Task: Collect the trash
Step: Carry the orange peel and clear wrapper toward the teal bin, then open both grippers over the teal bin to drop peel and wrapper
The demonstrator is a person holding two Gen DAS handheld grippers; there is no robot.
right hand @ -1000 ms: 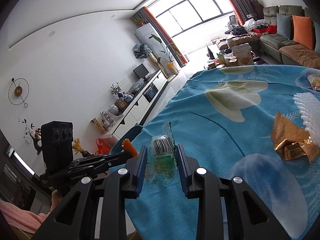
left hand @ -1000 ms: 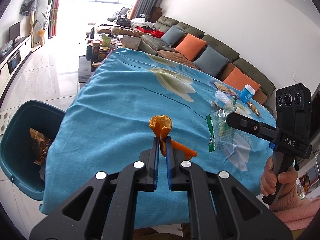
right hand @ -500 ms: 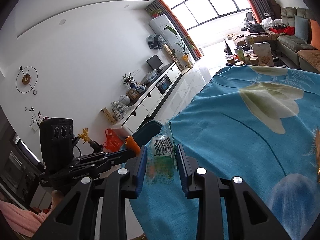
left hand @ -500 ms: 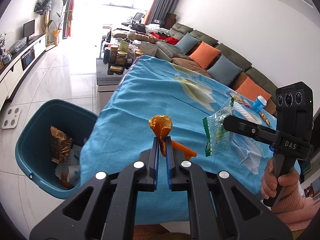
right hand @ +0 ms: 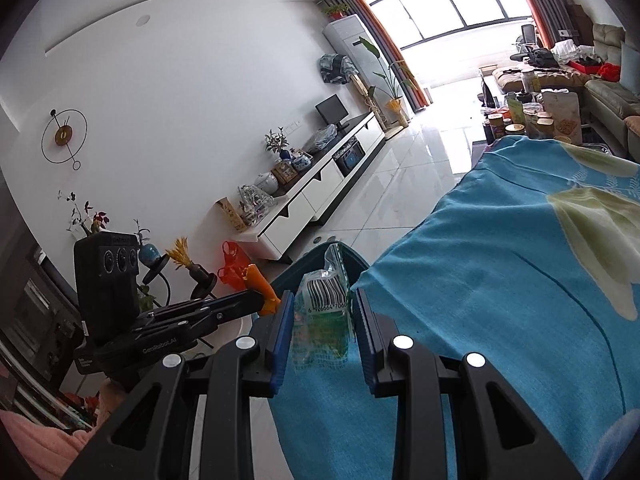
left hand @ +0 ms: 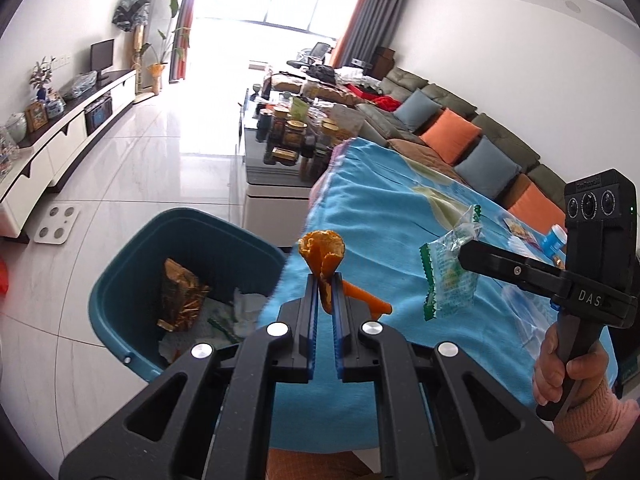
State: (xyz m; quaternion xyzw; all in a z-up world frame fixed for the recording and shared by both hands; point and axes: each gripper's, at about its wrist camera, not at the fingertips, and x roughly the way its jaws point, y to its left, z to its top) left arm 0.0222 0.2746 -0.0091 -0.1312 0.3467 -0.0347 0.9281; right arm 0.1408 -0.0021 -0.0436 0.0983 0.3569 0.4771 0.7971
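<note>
Left gripper (left hand: pixel 323 285) pinched nearly closed on orange peel (left hand: pixel 322 251), held up just beside the teal bin (left hand: pixel 120 280), at the edge of the blue-clothed surface (left hand: pixel 376 216). Right gripper (right hand: pixel 322 309) partly open, fingers (right hand: pixel 282 320) pressing a clear snack wrapper (right hand: pixel 322 316), likewise near the bin, over the surface edge.

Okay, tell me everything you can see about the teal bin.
The bin is a deep teal plastic tub with rounded corners and a thick rim, standing open and upright on the pale tiled floor beside the table's hanging blue cloth. Inside lie a crumpled gold wrapper, white tissue and other scraps. No tongs touch it.
</note>
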